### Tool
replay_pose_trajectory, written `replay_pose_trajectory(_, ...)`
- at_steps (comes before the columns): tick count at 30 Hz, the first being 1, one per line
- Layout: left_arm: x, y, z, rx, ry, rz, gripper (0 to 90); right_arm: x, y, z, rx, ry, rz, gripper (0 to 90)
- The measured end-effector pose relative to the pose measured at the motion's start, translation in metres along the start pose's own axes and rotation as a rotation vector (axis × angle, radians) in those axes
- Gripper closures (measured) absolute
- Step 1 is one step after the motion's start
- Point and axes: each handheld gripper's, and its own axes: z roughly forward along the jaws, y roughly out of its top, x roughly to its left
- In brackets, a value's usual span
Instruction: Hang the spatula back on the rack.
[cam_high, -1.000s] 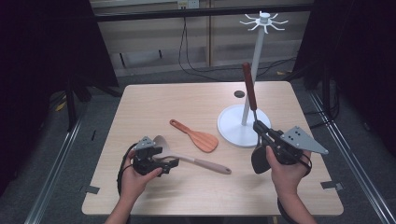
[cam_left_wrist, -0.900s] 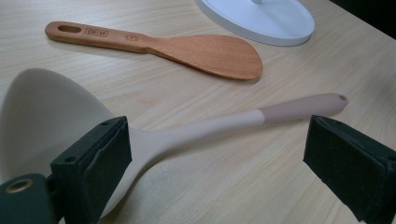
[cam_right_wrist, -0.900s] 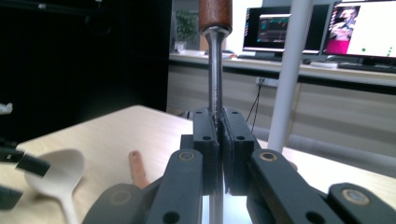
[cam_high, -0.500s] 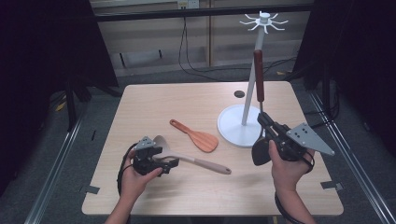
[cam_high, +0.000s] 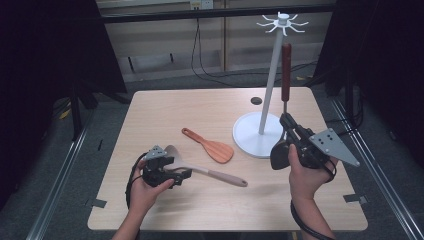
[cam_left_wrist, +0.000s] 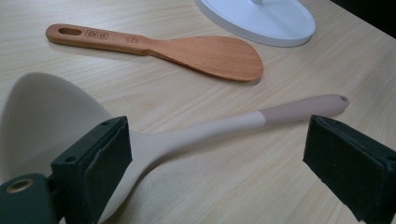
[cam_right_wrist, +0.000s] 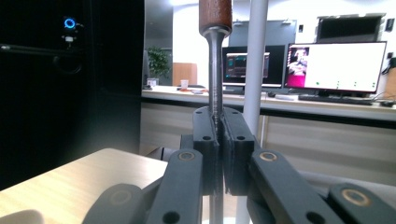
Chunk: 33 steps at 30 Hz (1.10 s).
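Observation:
My right gripper (cam_high: 289, 126) is shut on the metal shank of a black turner (cam_high: 279, 156), which stands upright with its red-brown handle (cam_high: 286, 65) up, just right of the white stand's pole (cam_high: 272, 75). In the right gripper view the jaws pinch the shank (cam_right_wrist: 215, 93) and the pole (cam_right_wrist: 256, 70) rises right behind it. My left gripper (cam_high: 165, 172) is open and low over the table. Its pads (cam_left_wrist: 98, 163) straddle the neck of a beige silicone spoon (cam_left_wrist: 187, 135) that lies flat. A wooden spatula (cam_high: 210, 145) lies between the spoon (cam_high: 205, 172) and the stand's base (cam_high: 252, 135).
The stand's hooks (cam_high: 282, 22) spread at the top of the pole, above the turner's handle. A small dark disc (cam_high: 256, 100) sits on the table behind the base. Dark frames and rails flank the table. Cables run along the floor beyond its far edge.
My right gripper has lifted the turner and shifted it right, so its handle stands higher beside the pole. The left gripper and the spoon have stayed put.

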Motion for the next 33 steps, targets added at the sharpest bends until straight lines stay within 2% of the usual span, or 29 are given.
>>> replay_pose_trajectory(7,0.000,0.000,0.000,-0.002,-0.001,-0.008,7.7,0.000,0.003,0.008,-0.018,-0.025,0.002,85.8)
replay_pose_trajectory(10,0.000,0.000,-0.001,0.001,0.000,-0.005,7.7,0.002,0.003,0.012,-0.016,-0.041,-0.019,85.8)
replay_pose_trajectory(19,0.002,-0.001,0.000,0.000,-0.004,-0.015,7.6,0.000,0.004,0.025,-0.020,-0.080,-0.034,85.8)
replay_pose_trajectory(28,0.002,-0.001,0.001,-0.001,-0.006,-0.016,7.6,-0.004,0.009,0.030,-0.020,-0.094,-0.030,85.8)
replay_pose_trajectory(33,0.002,-0.001,0.001,0.004,-0.006,-0.015,7.6,-0.006,0.009,0.034,-0.010,-0.109,-0.043,85.8)
